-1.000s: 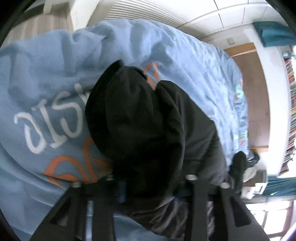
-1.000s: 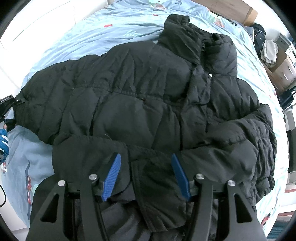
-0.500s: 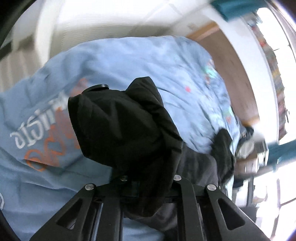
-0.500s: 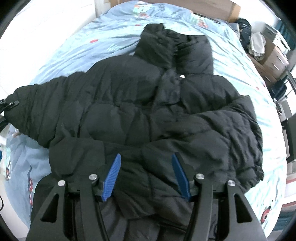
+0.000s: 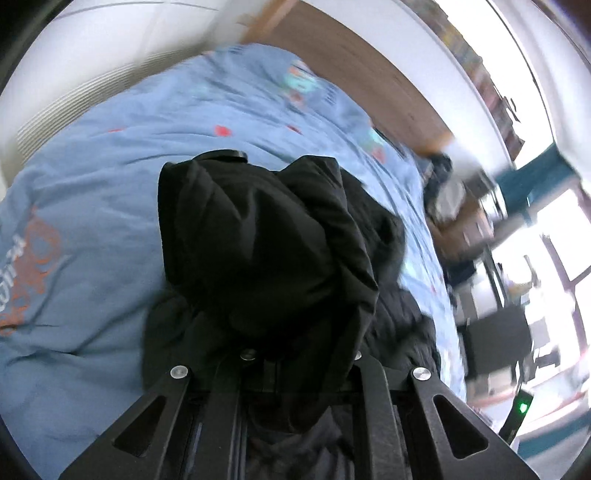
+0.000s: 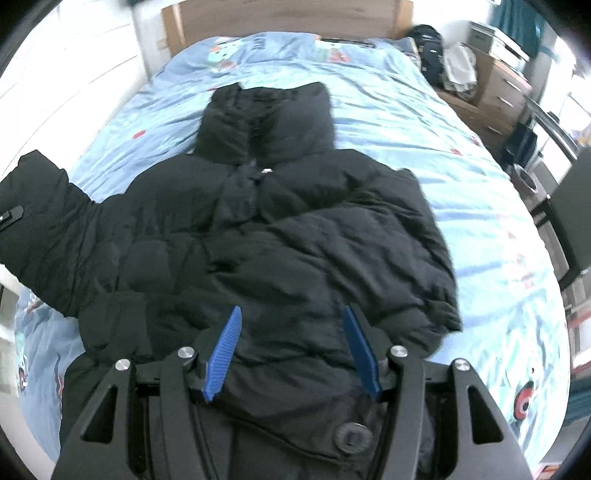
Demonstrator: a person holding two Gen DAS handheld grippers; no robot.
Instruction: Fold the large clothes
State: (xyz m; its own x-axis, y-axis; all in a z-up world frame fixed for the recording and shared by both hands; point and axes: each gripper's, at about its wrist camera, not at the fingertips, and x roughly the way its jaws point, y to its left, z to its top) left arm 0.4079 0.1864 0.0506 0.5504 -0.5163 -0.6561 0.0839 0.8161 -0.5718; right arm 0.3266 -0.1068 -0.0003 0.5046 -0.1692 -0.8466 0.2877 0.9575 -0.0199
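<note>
A black puffer jacket (image 6: 280, 236) lies front-up on a light blue bed (image 6: 480, 229), collar toward the headboard. Its right sleeve is folded across the body. Its left sleeve (image 6: 40, 218) is lifted at the left edge of the right wrist view. My left gripper (image 5: 301, 354) is shut on that sleeve's cuff (image 5: 258, 251), which drapes over the fingers and hides them. My right gripper (image 6: 291, 350) is open, its blue pads (image 6: 225, 350) spread just above the jacket's lower hem, holding nothing.
A wooden headboard (image 6: 288, 14) stands at the far end. A wooden dresser (image 6: 495, 92) with a black bag (image 6: 428, 44) and clothes on it stands at the right. A dark chair (image 6: 572, 221) is beside the bed. A white radiator (image 5: 70, 92) lines the left wall.
My left gripper has swung the held sleeve cuff up and toward the jacket's body. My right gripper has pulled back toward the hem, and the whole jacket now shows centred.
</note>
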